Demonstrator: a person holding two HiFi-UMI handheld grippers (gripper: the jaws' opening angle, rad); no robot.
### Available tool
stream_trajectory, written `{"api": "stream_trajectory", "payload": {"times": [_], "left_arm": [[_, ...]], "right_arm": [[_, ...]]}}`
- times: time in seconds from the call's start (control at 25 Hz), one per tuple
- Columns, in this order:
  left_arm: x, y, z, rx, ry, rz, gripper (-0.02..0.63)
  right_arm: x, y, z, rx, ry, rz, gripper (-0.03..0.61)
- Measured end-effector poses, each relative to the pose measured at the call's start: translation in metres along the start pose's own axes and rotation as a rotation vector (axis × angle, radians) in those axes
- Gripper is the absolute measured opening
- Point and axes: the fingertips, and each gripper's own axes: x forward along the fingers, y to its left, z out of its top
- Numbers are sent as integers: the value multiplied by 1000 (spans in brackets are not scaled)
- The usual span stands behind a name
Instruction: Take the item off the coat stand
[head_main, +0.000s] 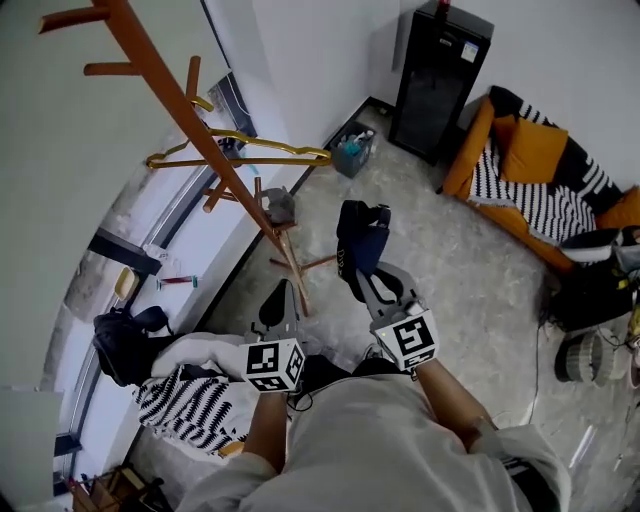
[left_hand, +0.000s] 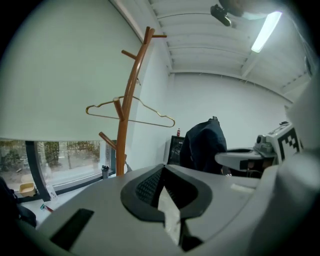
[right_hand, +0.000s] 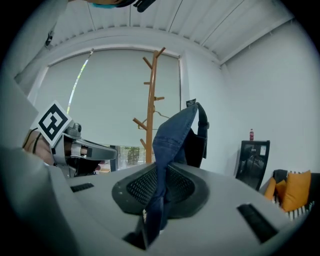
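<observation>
The orange-brown wooden coat stand (head_main: 190, 115) leans across the upper left of the head view, and a gold wire hanger (head_main: 240, 150) hangs on one of its pegs. My right gripper (head_main: 364, 272) is shut on a strap of a dark blue denim item (head_main: 362, 238), which it holds up clear of the stand. In the right gripper view the strap (right_hand: 170, 145) runs between the jaws of my right gripper (right_hand: 160, 169), with the stand (right_hand: 151, 100) behind. My left gripper (head_main: 282, 292) is beside it, shut and holding nothing. The left gripper view shows the left gripper (left_hand: 163, 170), the stand (left_hand: 125, 115) and the item (left_hand: 202, 145).
A black cabinet (head_main: 438, 80) stands at the far wall. An orange sofa with a striped blanket (head_main: 530, 180) is at the right. Clothes (head_main: 190, 390) and a black bag (head_main: 125, 345) lie by the window at lower left. A small bin (head_main: 352, 150) sits by the wall.
</observation>
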Motion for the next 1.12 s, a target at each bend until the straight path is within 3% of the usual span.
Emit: {"api": "stream_trajectory", "payload": {"times": [0.24, 0.36, 0.72, 1.12], "left_arm": [[-12, -32, 27, 47, -75, 37, 11], [-21, -43, 28, 54, -88, 64, 11], [-31, -45, 28, 65, -74, 103, 11], [-6, -27, 44, 102, -72, 33, 11]], "right_arm": [[-29, -9, 40, -69, -73, 24, 37], [-41, -8, 42, -105, -80, 41, 37], [-41, -5, 45, -89, -71, 66, 34], [-21, -8, 52, -86, -74, -3, 34]]}}
